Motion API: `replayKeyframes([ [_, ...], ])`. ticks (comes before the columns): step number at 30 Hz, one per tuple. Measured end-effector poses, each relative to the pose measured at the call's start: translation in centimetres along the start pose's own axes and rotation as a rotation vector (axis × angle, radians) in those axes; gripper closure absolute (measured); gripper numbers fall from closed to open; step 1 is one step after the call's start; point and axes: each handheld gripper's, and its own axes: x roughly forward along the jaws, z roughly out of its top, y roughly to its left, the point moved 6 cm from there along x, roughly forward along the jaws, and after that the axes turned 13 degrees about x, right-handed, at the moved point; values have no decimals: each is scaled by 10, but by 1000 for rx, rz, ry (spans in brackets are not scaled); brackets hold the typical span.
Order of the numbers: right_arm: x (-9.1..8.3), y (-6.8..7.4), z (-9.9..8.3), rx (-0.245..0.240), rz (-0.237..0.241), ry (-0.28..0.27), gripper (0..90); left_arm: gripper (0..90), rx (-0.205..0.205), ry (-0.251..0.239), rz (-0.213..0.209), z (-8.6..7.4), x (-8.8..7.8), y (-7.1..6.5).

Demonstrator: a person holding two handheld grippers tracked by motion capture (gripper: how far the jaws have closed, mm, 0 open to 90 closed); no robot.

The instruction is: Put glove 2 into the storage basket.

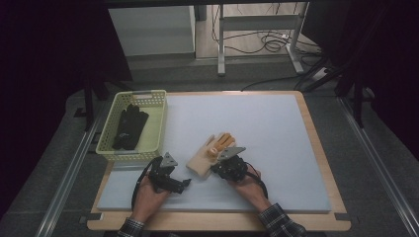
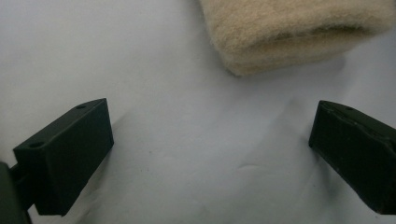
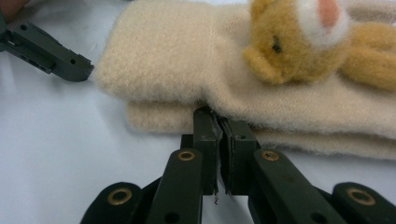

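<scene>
A pair of cream fleece gloves (image 1: 201, 159) lies stacked on the white mat, with a small tan bear (image 3: 289, 42) sewn on the top one. My right gripper (image 3: 218, 122) is shut, and its tips rest against the side edge of the stack, where the two gloves meet. I see no fabric between its jaws. My left gripper (image 1: 185, 183) lies low on the mat, left of the gloves' cuff end (image 2: 289, 32), jaws wide open with bare mat between them. One of its jaws (image 3: 51, 53) shows close to the cuff in the right gripper view.
A pale yellow basket (image 1: 141, 93) stands at the mat's left, holding black gloves (image 1: 129, 127). The white mat (image 1: 257, 128) covers a wooden board. Table legs and cables lie on the floor beyond the far edge.
</scene>
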Motion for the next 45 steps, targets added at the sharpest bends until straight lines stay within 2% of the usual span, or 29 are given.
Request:
replayKeyframes([
  [6,-6,1,-3,-8,-9,0,791,0,2,5,2,0,0,0],
  [12,-22,-5,-4,3,-24,-24,740,0,-1,4,2,0,0,0],
  [16,-34,-13,-8,10,-55,-36,690,0,-2,4,0,0,0,0],
  [20,-50,-28,-15,39,-100,-56,607,0,0,6,-1,0,0,0],
  [21,-50,-28,-15,39,-100,-56,607,0,0,6,-1,0,0,0],
  [22,-57,-34,-18,56,-119,-62,565,0,0,5,-1,0,0,0],
  [28,-74,-54,-27,98,-184,-74,423,0,0,9,-2,0,0,0],
  [29,-74,-54,-27,98,-184,-74,423,0,0,9,-2,0,0,0],
  [30,-79,-61,-31,115,-203,-76,384,0,0,9,-2,0,0,0],
  [31,-79,-61,-31,115,-203,-76,384,0,-1,9,-2,0,0,0],
  [34,-87,-73,-37,142,-240,-81,317,0,-5,10,-3,0,0,0],
  [39,-96,-88,-47,190,-272,-83,249,0,-5,8,-3,0,0,0],
  [42,-98,-96,-55,197,-311,-67,209,0,-1,7,-2,0,0,0],
  [44,-97,-97,-57,194,-319,-58,199,0,-1,7,-1,0,0,0],
  [45,-94,-100,-61,210,-316,-48,172,0,-3,4,-1,0,0,0],
])
